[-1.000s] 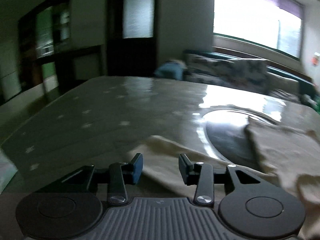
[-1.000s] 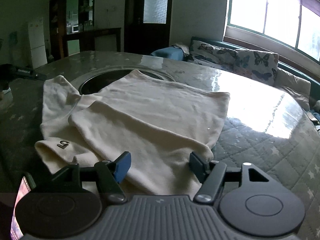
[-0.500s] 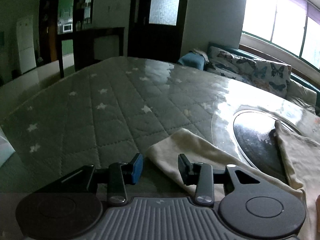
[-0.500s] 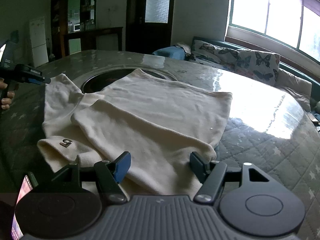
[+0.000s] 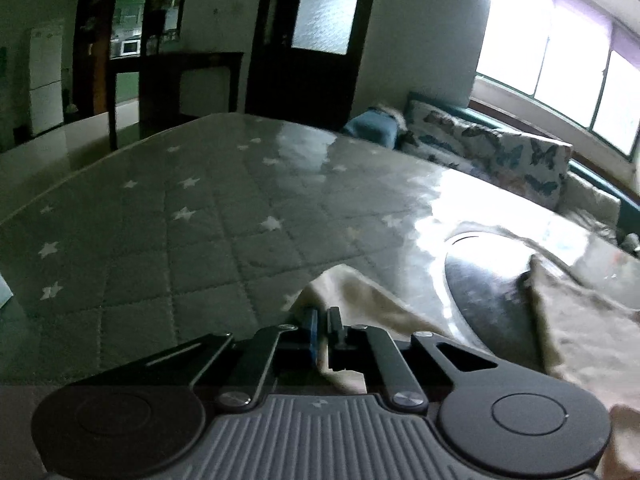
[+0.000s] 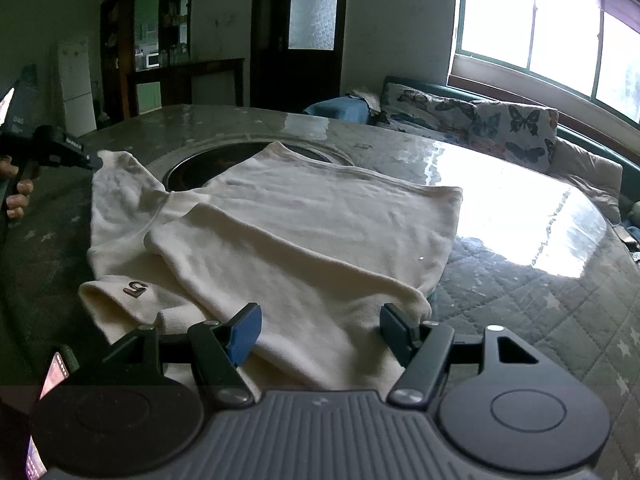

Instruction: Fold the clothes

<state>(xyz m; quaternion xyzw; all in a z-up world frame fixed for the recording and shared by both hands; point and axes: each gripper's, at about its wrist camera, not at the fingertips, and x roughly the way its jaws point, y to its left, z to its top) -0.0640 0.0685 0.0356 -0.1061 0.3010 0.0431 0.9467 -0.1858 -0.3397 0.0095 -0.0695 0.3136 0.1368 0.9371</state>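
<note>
A cream long-sleeved top (image 6: 320, 220) lies flat on the quilted table (image 6: 540, 320), one sleeve folded across its body. Its other sleeve (image 5: 360, 292) stretches out to the left. My left gripper (image 5: 323, 326) is closing tight on that sleeve's end, with cloth pinched between the pads. The right wrist view shows the same gripper (image 6: 94, 162) at the sleeve tip, held by a hand (image 6: 16, 196). My right gripper (image 6: 320, 326) stands open just above the top's near edge, with cloth below the gap and nothing gripped.
A dark round inset (image 5: 488, 280) sits in the tabletop, partly under the top. A sofa with butterfly cushions (image 6: 480, 120) runs behind the table under the windows. A lit phone screen (image 6: 52, 376) shows at the lower left. Star-patterned quilt (image 5: 160, 240) spreads left of the sleeve.
The left gripper's jaws have gone from apart to shut on the sleeve end. The right gripper and the top's body have stayed put.
</note>
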